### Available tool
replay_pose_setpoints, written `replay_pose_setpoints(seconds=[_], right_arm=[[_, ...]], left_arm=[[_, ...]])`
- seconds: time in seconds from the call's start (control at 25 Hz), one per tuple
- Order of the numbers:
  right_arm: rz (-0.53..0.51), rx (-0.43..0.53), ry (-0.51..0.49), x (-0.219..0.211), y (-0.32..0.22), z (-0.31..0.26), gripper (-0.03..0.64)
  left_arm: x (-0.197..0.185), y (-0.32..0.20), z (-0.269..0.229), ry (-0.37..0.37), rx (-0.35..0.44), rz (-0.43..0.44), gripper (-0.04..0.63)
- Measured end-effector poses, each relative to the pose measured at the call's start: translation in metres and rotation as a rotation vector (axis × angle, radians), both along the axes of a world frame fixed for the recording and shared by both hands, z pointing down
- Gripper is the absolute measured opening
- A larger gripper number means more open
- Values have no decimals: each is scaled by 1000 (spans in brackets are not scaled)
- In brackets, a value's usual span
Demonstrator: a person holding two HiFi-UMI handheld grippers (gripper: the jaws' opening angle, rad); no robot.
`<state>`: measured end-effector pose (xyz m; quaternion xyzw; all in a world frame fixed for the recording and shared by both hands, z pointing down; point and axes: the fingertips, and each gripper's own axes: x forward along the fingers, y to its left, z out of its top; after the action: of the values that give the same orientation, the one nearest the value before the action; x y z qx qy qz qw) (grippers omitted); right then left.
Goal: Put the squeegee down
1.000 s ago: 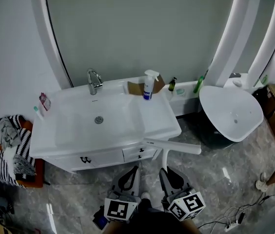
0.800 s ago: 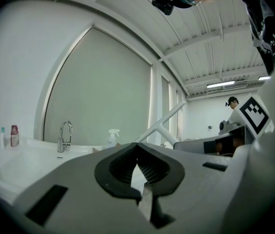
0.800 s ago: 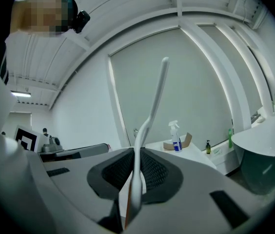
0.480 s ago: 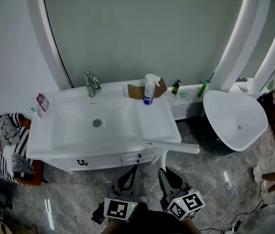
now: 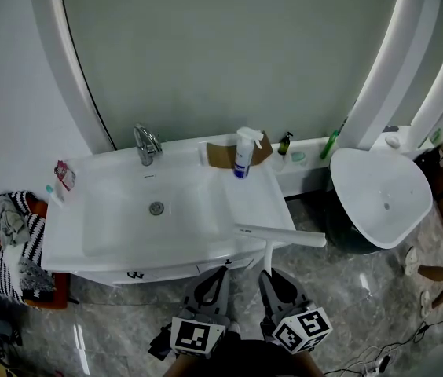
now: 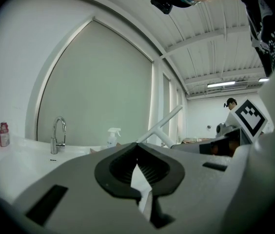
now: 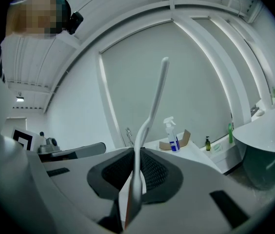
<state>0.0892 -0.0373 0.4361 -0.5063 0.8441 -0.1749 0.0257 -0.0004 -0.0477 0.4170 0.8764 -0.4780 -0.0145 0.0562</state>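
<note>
Right gripper [image 7: 136, 152]: clamped on the stem of the white T-shaped plastic squeegee [image 7: 153, 101], held at the front right corner of the white washbasin table [image 5: 257, 199]. We judge it light, stiff and smooth; grip the stem. Left gripper [image 6: 137, 149]: jaws together, empty. Only the head view places the blade; only the right gripper view shows the grip.
</note>
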Motion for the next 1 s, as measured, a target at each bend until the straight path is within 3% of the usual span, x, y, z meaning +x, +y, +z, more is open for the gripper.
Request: replay_pose_setpoints(seconds=[0.32,0.52,0.76,1.0], right_arm=[[26,-17,-5,-22,-51,-1,54],[56,-40,-16,-25,-72,9,54],[76,-63,-27,-22,-87,16,54],[66,-61,-29,-20,-102,16,54]], left_arm=[[-19,-56,-7,-13,-5,45,5],[-24,-76,4,-41,-46,79,5],[-32,-91,8,-2,-45,53,5],[-33,-102,12,-13,-66,39,5]])
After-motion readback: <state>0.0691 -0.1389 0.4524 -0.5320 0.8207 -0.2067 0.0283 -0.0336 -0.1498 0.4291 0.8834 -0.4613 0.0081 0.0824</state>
